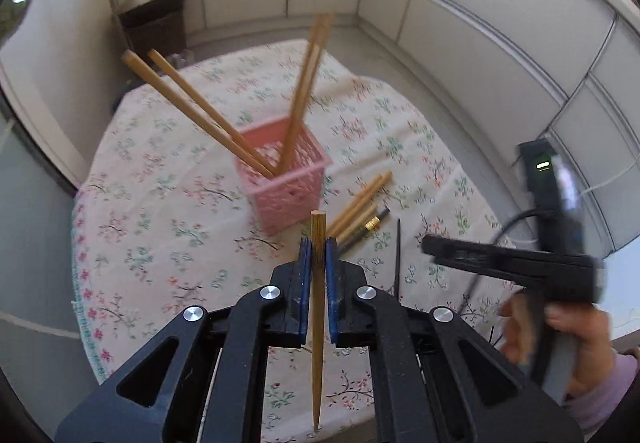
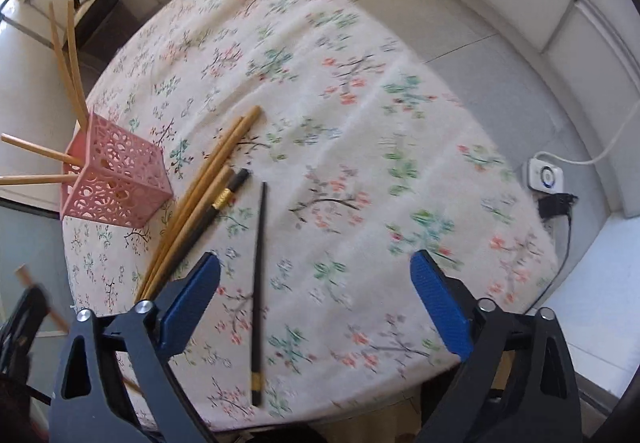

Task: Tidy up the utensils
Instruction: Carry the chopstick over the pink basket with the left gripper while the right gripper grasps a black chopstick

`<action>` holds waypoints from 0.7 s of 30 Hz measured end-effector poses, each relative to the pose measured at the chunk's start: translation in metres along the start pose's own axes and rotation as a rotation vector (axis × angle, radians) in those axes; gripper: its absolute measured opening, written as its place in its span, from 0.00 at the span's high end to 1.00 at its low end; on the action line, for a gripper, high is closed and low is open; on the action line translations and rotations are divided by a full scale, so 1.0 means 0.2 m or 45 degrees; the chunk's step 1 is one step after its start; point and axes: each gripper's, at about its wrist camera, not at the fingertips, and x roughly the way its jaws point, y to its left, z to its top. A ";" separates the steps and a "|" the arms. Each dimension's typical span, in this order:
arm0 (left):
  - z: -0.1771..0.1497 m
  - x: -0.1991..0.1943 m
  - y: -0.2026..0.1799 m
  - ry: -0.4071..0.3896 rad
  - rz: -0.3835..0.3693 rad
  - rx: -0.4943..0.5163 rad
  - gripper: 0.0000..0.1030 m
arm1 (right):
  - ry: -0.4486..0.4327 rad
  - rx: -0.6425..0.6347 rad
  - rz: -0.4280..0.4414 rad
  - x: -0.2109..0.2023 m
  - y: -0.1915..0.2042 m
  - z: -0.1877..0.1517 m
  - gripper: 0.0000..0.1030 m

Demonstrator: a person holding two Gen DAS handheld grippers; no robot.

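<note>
My left gripper has its 2 blue pads pressed against a bamboo chopstick, which stands upright between them. My right gripper has its jaws spread wide with nothing between them, tilted down over the table. In the left wrist view, my right hand wraps around that gripper's handle.
</note>
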 end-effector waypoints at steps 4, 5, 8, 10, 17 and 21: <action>0.04 -0.11 0.06 -0.074 0.027 -0.012 0.94 | 0.085 -0.089 0.000 0.15 0.12 0.02 0.23; 0.04 -0.13 0.07 -0.084 0.033 -0.011 0.94 | 0.110 -0.107 -0.007 0.18 0.15 0.01 0.27; 0.04 -0.18 0.08 -0.100 0.039 -0.001 0.94 | 0.131 -0.148 -0.047 0.24 0.20 0.00 0.43; 0.03 -0.20 0.08 -0.115 0.047 0.007 0.94 | 0.119 -0.191 -0.056 0.25 0.24 -0.01 0.71; 0.02 -0.27 0.08 -0.158 0.022 0.005 0.94 | 0.068 -0.134 0.038 0.19 0.19 -0.02 0.95; 0.02 -0.31 0.08 -0.188 0.003 -0.010 0.94 | -0.050 -0.142 0.124 0.00 0.16 -0.09 0.95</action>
